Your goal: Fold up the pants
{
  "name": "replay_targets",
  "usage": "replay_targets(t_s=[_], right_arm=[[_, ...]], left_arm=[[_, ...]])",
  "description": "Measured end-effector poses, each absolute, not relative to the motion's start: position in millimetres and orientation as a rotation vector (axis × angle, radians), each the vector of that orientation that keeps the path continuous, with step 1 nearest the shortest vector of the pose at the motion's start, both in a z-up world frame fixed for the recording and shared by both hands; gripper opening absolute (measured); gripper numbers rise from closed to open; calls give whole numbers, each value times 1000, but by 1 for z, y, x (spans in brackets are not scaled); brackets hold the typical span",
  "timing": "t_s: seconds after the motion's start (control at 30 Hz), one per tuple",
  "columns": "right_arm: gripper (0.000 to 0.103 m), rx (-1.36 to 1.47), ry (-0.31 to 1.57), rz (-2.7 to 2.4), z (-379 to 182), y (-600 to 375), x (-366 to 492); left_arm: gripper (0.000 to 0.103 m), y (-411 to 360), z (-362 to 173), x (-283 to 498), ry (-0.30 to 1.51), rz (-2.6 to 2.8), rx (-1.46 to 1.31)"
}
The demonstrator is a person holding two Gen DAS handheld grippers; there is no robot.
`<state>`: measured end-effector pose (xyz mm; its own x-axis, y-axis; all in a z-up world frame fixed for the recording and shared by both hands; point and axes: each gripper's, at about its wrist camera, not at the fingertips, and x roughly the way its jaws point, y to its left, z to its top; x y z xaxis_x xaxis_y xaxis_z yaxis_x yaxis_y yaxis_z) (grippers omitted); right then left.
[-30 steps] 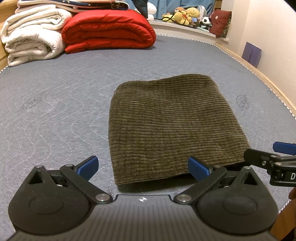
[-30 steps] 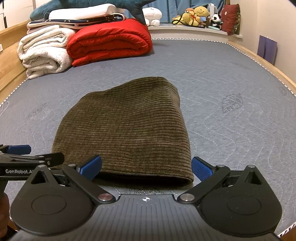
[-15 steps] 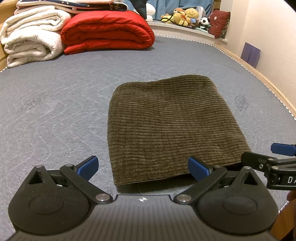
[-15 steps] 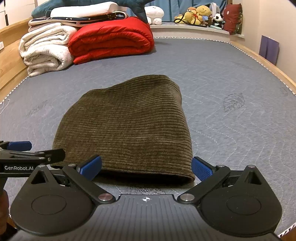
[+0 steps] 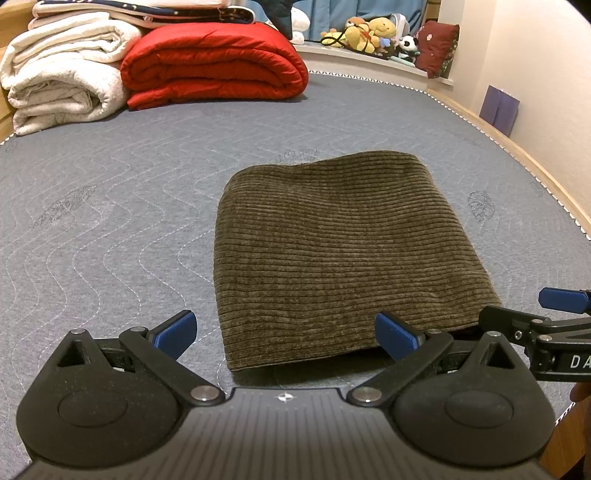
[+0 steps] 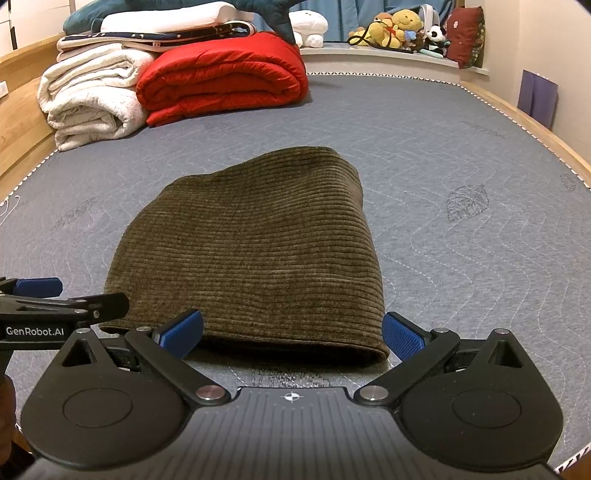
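The olive-brown corduroy pants (image 5: 343, 243) lie folded into a compact rectangle on the grey quilted mattress (image 5: 110, 221); they also show in the right wrist view (image 6: 255, 251). My left gripper (image 5: 286, 334) is open and empty, just short of the fold's near left corner. My right gripper (image 6: 293, 334) is open and empty, just short of the near edge towards its right corner. The right gripper shows at the right edge of the left wrist view (image 5: 554, 314), and the left gripper at the left edge of the right wrist view (image 6: 55, 302).
A rolled red duvet (image 5: 218, 66) and folded white blankets (image 5: 62, 77) lie at the far end of the mattress. Stuffed toys (image 5: 373, 31) sit on a ledge behind. The wooden bed frame (image 5: 535, 162) runs along the right edge beside the wall.
Both grippers have drawn back and risen slightly from the folded pants. The pants have not moved. Both grippers stay open.
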<state>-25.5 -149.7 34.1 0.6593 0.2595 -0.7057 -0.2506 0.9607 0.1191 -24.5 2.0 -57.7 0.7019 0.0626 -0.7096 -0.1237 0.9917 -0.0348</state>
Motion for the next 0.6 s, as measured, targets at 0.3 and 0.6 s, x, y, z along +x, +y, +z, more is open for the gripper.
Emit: replay_targets(t_s=[0.3, 0.6], right_arm=[[102, 10, 802, 292, 31, -149, -27], [102, 12, 803, 292, 30, -148, -27]], left_arm=[[103, 2, -57, -24, 784, 103, -82], [103, 2, -56, -25, 778, 93, -75]])
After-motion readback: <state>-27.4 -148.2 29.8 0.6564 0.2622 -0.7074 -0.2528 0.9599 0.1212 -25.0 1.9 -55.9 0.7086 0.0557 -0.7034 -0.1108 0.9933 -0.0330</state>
